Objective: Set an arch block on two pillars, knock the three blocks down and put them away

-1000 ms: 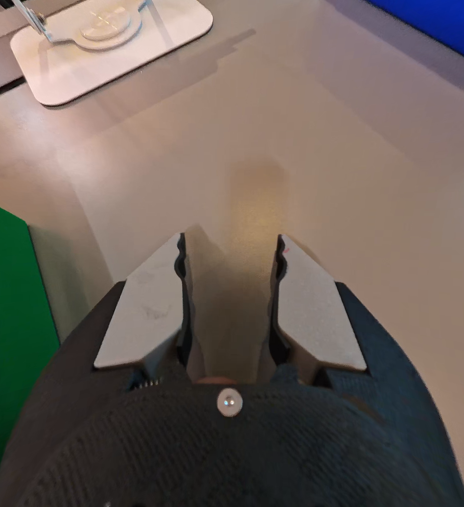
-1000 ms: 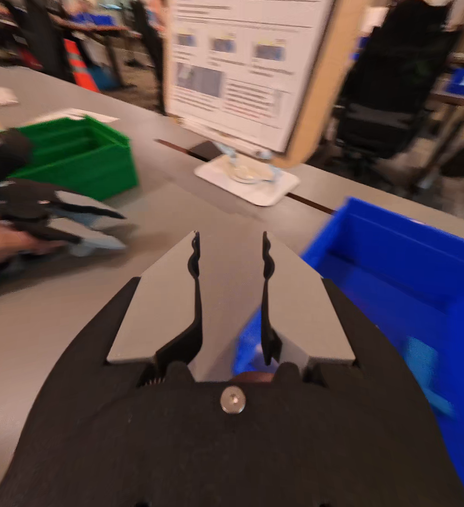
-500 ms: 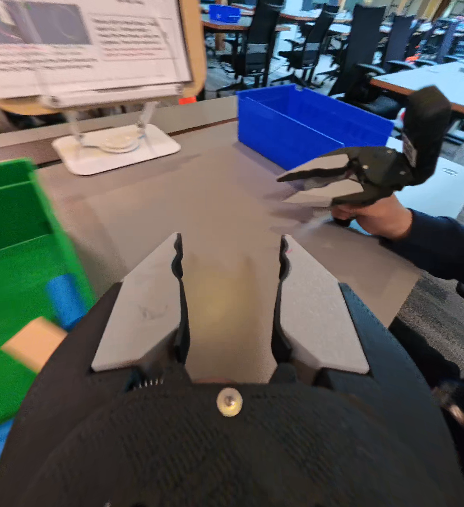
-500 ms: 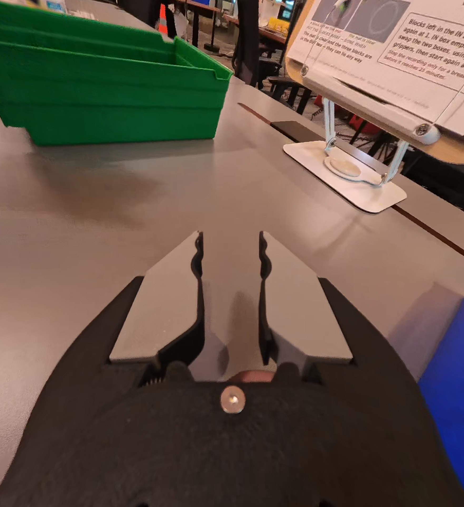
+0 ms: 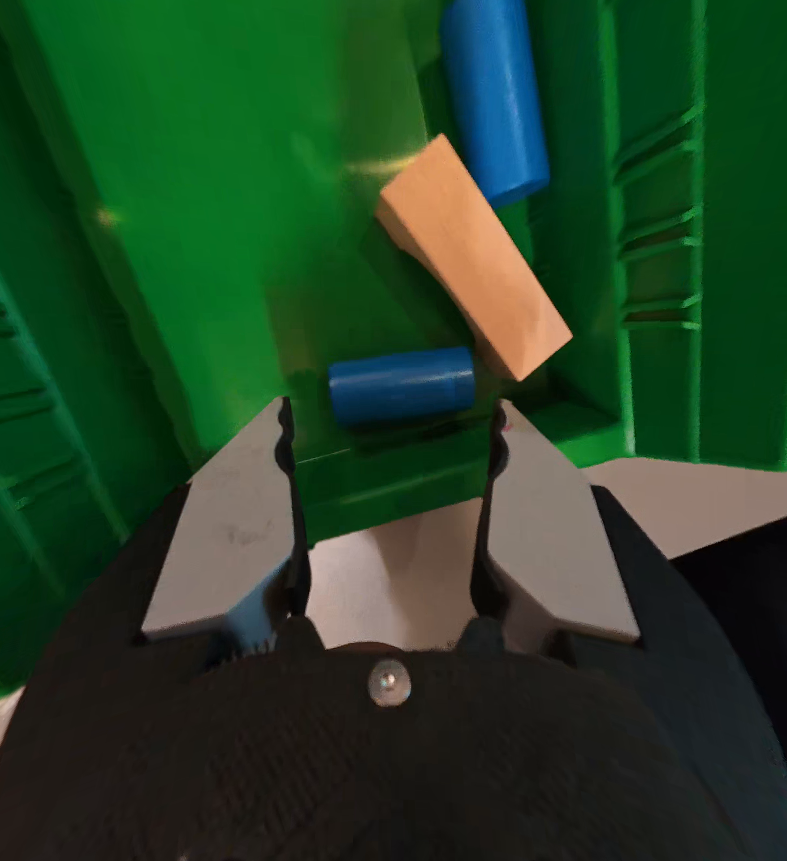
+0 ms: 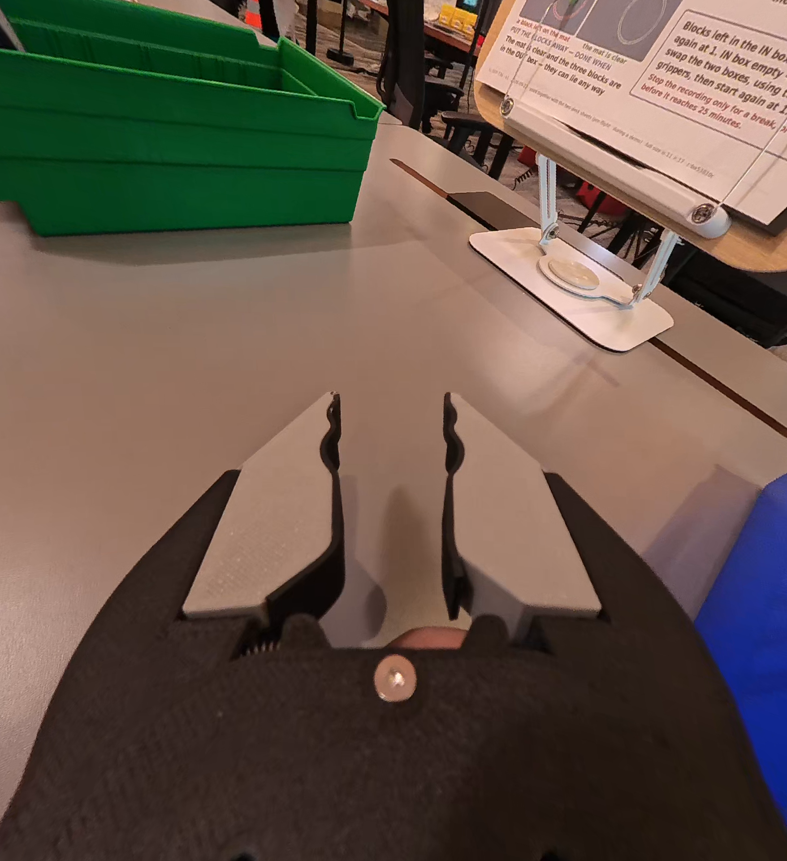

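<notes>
1. Arch block: plain wood, lying tilted in the green bin, its near end propped on a blue pillar, so not flat.
2. Blue pillars, 2: near one lies crosswise by the bin's near wall; far one lies lengthwise along the right wall. All 3 blocks look unsorted, as if dropped in.
3. Left gripper: fingers apart, empty, hovering above the near pillar, probably to pick it first.
4. Right gripper: fingers apart, empty, low over bare grey table, apparently waiting.
5. Blue bin: right edge, likely the put-away box.
6. Document stand: far right.
</notes>
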`<state>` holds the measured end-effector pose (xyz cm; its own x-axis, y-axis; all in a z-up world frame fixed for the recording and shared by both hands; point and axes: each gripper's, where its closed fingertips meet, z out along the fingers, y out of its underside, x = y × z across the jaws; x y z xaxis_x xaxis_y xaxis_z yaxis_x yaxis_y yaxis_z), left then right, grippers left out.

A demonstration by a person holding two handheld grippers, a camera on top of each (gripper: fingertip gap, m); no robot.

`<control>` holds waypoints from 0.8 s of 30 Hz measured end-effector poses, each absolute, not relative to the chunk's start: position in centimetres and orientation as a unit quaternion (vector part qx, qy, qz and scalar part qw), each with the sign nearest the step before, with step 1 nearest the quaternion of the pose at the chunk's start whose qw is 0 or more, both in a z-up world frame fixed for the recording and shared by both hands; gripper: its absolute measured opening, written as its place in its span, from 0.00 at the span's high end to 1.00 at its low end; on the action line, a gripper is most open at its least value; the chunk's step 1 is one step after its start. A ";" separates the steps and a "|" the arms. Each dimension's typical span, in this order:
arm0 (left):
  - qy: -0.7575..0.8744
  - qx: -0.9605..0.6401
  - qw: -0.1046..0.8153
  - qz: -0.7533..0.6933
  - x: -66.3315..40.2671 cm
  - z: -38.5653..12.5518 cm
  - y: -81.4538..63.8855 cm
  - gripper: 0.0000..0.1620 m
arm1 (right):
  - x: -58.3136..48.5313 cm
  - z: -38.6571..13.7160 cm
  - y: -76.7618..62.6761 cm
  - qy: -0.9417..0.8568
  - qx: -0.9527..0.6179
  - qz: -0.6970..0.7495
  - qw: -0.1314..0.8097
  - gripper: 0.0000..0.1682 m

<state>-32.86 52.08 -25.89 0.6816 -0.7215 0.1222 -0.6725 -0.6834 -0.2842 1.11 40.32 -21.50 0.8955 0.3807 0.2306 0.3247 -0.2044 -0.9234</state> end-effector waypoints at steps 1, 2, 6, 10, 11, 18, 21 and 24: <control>0.385 -0.911 0.100 -0.104 -32.8 -26.4 52.0 0.48 | 1.2 -21.5 40.3 -0.225 -0.776 0.025 0.589 0.75; 0.388 -0.912 0.101 -0.080 -33.0 -26.9 52.4 0.46 | 1.3 -21.5 40.3 -0.223 -0.776 0.028 0.589 0.75; 0.400 -0.912 0.083 -0.042 -33.2 -27.4 52.7 0.45 | 1.2 -21.6 40.3 -0.221 -0.779 0.032 0.586 0.76; 0.424 -0.902 0.072 -0.027 -33.3 -27.3 52.8 0.59 | 1.2 -21.9 40.3 -0.228 -0.781 0.023 0.581 0.77; 0.425 -0.902 0.075 -0.025 -33.3 -27.2 52.9 0.59 | 1.2 -21.9 40.2 -0.229 -0.781 0.021 0.581 0.77; 0.399 -0.893 0.203 -0.047 -32.8 -23.7 55.8 0.59 | 1.1 -22.1 40.2 -0.231 -0.782 0.023 0.578 0.77; 0.371 -0.872 0.296 -0.120 -31.0 -19.0 56.7 0.59 | 0.7 -22.0 40.1 -0.240 -0.778 0.027 0.580 0.77; 0.354 -0.824 0.368 -0.246 -27.4 -13.4 55.4 0.59 | -0.2 -21.7 39.9 -0.261 -0.767 0.034 0.585 0.76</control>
